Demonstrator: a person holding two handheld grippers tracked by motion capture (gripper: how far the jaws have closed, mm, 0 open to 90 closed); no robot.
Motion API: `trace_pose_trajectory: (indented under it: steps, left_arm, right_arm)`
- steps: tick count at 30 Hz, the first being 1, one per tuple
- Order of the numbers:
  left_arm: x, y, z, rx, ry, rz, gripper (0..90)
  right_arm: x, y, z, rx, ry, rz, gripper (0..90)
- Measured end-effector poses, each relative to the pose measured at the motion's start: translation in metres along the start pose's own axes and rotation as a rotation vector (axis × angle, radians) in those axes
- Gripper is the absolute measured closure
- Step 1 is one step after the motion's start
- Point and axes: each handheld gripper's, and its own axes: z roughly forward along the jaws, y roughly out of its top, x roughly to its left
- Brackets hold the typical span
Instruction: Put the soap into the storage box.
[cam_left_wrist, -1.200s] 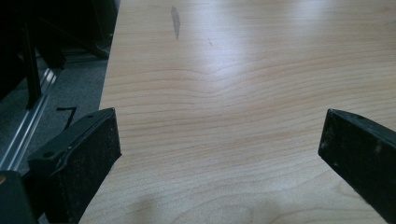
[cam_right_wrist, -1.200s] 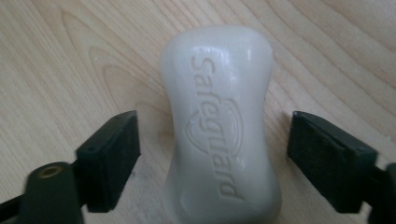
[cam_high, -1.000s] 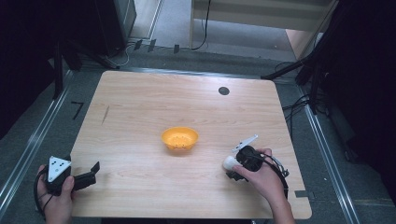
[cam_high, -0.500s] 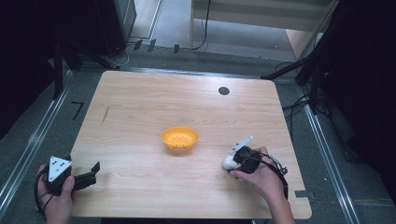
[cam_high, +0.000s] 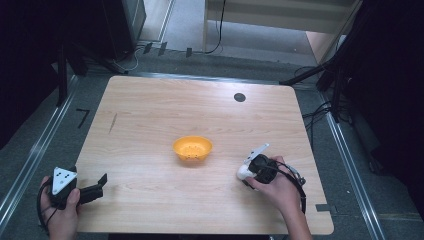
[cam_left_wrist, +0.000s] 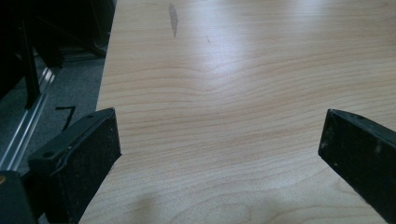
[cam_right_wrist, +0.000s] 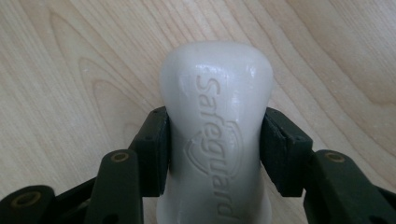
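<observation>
We grip the soap (cam_right_wrist: 215, 135) in our right gripper (cam_high: 252, 167), right of the bowl (cam_high: 192, 148); next, probably carry it there. Our left gripper (cam_left_wrist: 219, 144) gapes empty.

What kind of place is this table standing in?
Probably a lab or recording workspace, not a home. The pale wooden table stands between metal floor rails, loose black cables run over the grey floor, and dark equipment stands surround it.

The right gripper (cam_high: 248, 170), clamped on the white soap bar (cam_high: 244, 171), has slid a little toward the person, away from the orange bowl (cam_high: 192, 148).
</observation>
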Motion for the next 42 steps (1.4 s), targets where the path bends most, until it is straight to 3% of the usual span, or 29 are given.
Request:
trace_pose_trajectory:
  steps: [12, 21, 29, 34, 42]
  left_arm:
    - [-0.001, 0.0, 0.0, -0.001, -0.006, 0.006, 0.0]
    - [-0.001, 0.0, 0.001, 0.0, -0.004, 0.009, 0.0]
    - [-0.001, 0.0, 0.001, -0.003, -0.006, 0.009, 0.0]
    - [-0.001, 0.0, 0.0, -0.002, -0.008, 0.008, 0.0]
    - [-0.001, 0.0, 0.001, -0.002, -0.008, 0.008, 0.0]
  right_arm:
    - [-0.003, 0.014, -0.005, -0.012, 0.026, -0.052, 49.9]
    - [-0.003, 0.029, -0.009, -0.019, 0.028, -0.123, 50.1]
    - [-0.003, 0.041, -0.012, -0.038, 0.044, -0.149, 50.5]
    - [0.001, 0.048, -0.01, -0.028, 0.052, -0.196, 50.5]
    - [0.01, 0.059, -0.007, -0.023, 0.043, -0.233, 50.7]
